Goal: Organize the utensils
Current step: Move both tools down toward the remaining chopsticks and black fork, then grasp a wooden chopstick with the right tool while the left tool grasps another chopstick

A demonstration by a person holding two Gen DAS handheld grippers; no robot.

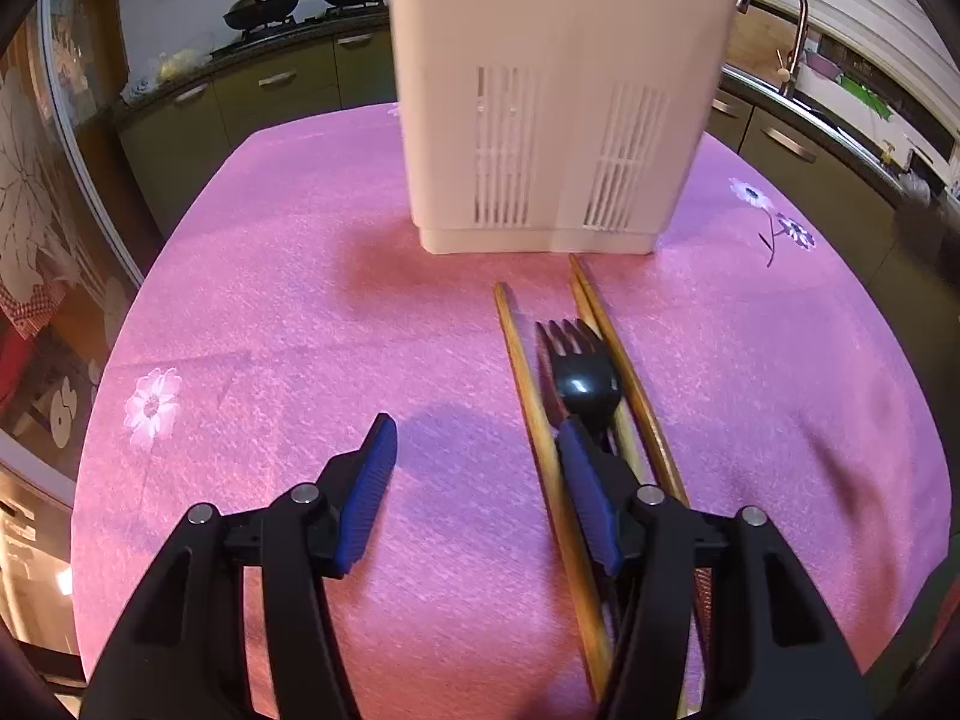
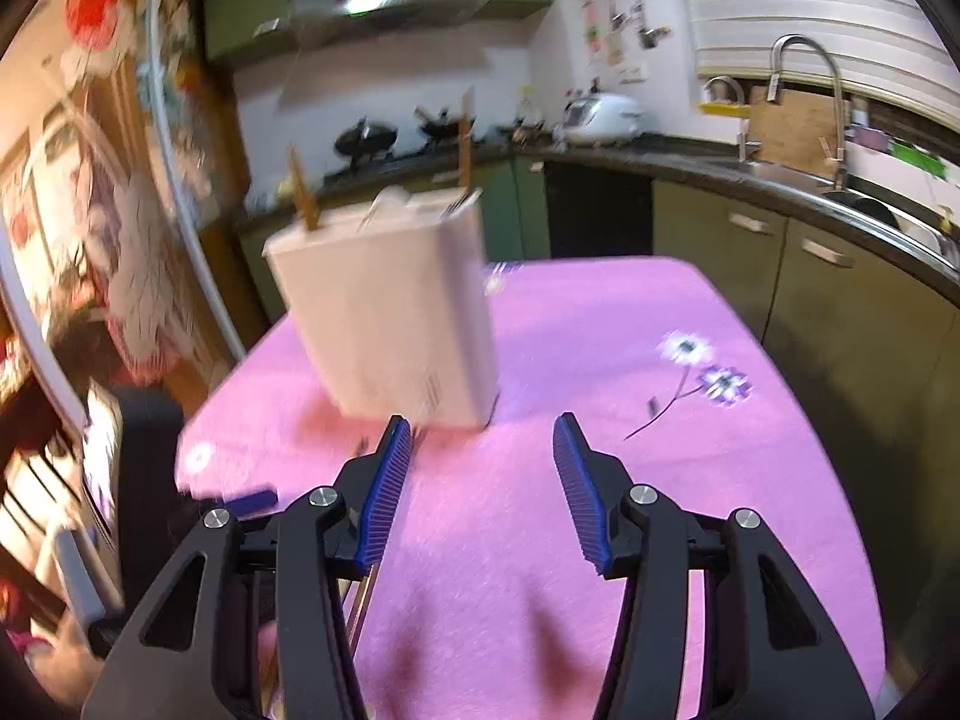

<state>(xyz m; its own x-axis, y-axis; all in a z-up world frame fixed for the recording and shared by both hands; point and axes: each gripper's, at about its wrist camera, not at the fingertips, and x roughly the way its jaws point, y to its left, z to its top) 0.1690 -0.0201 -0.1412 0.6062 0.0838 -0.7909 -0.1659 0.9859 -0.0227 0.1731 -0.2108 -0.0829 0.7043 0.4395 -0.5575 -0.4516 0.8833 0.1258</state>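
Both tongs are gaping wide, gripping nothing: the left gripper [image 1: 477,438] is hanging over the pink tablecloth [image 1: 270,300], its right finger overlapping the black fork [image 1: 579,372] lying among wooden chopsticks [image 1: 528,384]. Just beyond, the white utensil holder [image 1: 540,90] is standing. The right gripper [image 2: 483,438] is facing it, blurred.

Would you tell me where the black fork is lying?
In the left wrist view, the black fork lies between wooden chopsticks, before the white holder.
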